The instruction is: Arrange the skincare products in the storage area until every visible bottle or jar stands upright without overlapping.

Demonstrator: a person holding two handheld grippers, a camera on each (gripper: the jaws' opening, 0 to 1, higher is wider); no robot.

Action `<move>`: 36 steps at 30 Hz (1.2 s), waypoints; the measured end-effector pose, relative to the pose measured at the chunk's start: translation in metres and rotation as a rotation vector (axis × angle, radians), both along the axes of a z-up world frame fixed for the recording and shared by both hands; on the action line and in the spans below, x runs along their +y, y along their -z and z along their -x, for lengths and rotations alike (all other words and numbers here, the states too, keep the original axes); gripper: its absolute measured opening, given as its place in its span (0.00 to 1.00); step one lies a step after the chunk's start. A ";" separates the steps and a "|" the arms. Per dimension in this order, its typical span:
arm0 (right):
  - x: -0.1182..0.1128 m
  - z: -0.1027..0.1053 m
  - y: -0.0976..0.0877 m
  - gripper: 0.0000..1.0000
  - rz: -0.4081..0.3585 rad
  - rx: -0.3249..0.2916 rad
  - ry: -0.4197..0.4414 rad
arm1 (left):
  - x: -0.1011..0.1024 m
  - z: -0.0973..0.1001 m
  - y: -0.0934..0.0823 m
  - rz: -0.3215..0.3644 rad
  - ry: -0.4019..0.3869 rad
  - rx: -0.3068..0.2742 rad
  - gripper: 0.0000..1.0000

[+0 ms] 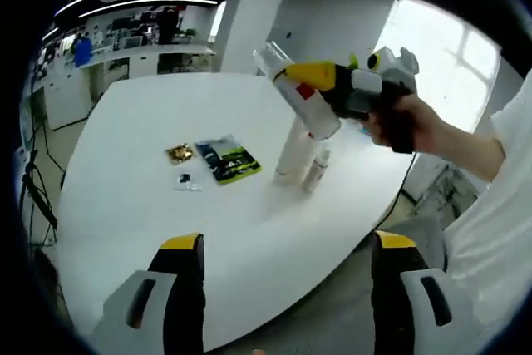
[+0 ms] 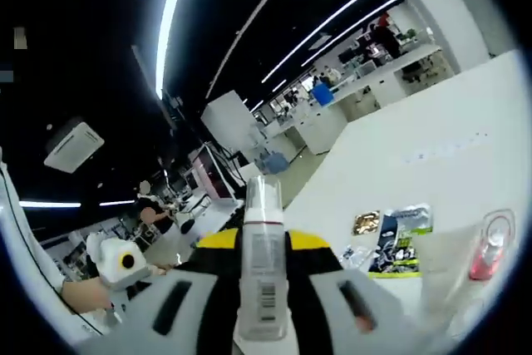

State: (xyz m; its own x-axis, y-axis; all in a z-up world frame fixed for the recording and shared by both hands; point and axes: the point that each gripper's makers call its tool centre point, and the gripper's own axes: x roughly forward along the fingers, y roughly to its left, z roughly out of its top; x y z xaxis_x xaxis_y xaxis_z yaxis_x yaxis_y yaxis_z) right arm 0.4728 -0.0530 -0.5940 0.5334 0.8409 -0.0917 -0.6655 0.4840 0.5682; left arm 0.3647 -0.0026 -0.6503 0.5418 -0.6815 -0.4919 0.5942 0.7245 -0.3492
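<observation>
Your white bottle (image 1: pixel 301 93) is pinched in the right tongs (image 1: pixel 320 85), airborne, long axis tilted, directly above two upright bottles (image 1: pixel 301 160) on the desk (image 1: pixel 150 122). Left tongs (image 1: pixel 287 284) spread, empty, farther off.

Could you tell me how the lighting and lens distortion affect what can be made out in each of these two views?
Left gripper view: the window behind washes out the right side, and fisheye curves the white table; the bottles remain readable. Right gripper view: the dark ceiling's light strips bow into arcs, and the held bottle looms large and soft.
</observation>
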 end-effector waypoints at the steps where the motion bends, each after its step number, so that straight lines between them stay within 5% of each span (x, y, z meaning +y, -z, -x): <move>1: -0.001 0.002 -0.001 0.19 -0.011 0.000 -0.003 | -0.005 -0.001 -0.005 0.015 0.011 -0.008 0.79; 9: -0.009 0.028 -0.021 0.19 -0.152 -0.003 -0.039 | -0.050 -0.008 -0.044 0.205 0.104 -0.027 0.70; 20: -0.013 0.065 -0.042 0.19 -0.300 -0.010 -0.136 | -0.084 -0.001 -0.066 0.300 0.220 -0.018 0.51; 36: -0.016 0.086 -0.058 0.20 -0.369 -0.045 -0.163 | -0.102 0.007 -0.084 0.351 0.316 -0.037 0.29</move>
